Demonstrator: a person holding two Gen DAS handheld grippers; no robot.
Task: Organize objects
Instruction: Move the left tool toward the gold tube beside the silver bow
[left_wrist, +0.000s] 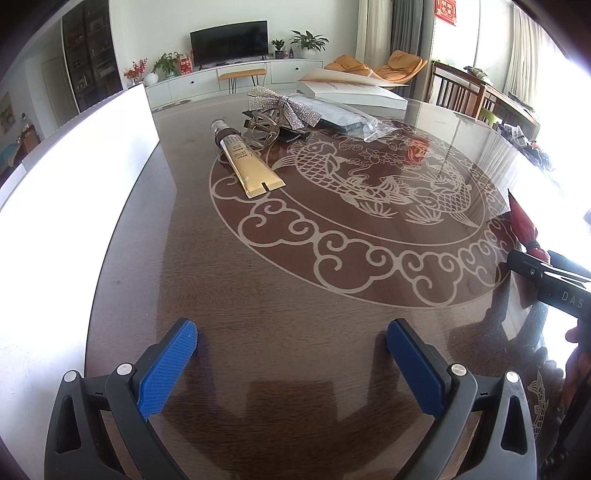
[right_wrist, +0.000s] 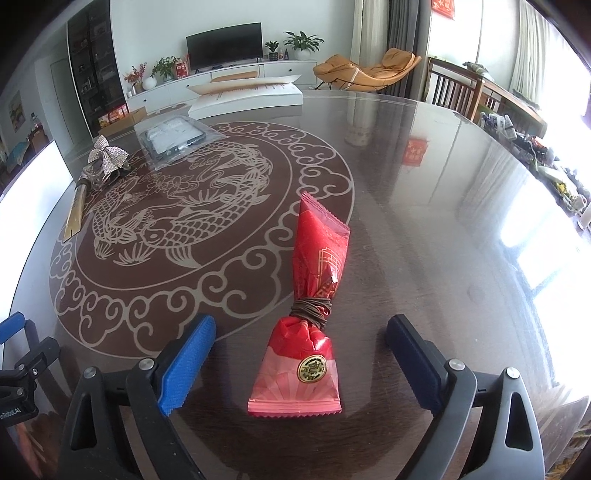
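At the far left a white box (left_wrist: 92, 155) stands against the edge of the table (left_wrist: 295, 295). My left gripper (left_wrist: 291, 365) hovers over bare wood in front of it, fingers (left_wrist: 168, 365) spread wide with nothing between them. Beyond, near the rim of the carved fish medallion (left_wrist: 369, 192), lies a gold tube (left_wrist: 245, 162), cap pointing away from me. Just behind it a clear hair clip with a rhinestone bow (left_wrist: 280, 109) rests touching a plastic bag holding a dark flat item (left_wrist: 343, 118), and a white book (left_wrist: 354, 90) lies at the far edge.

Farther right, the red packet (right_wrist: 314, 302), its neck wound with brown cord, lies flat on the table, sealed end toward me and twisted end pointing away onto the medallion's border. My right gripper (right_wrist: 301, 365) straddles its lower half: the fingers (right_wrist: 186, 365) stand wide apart on either side, clear of the wrapper, gripping nothing.
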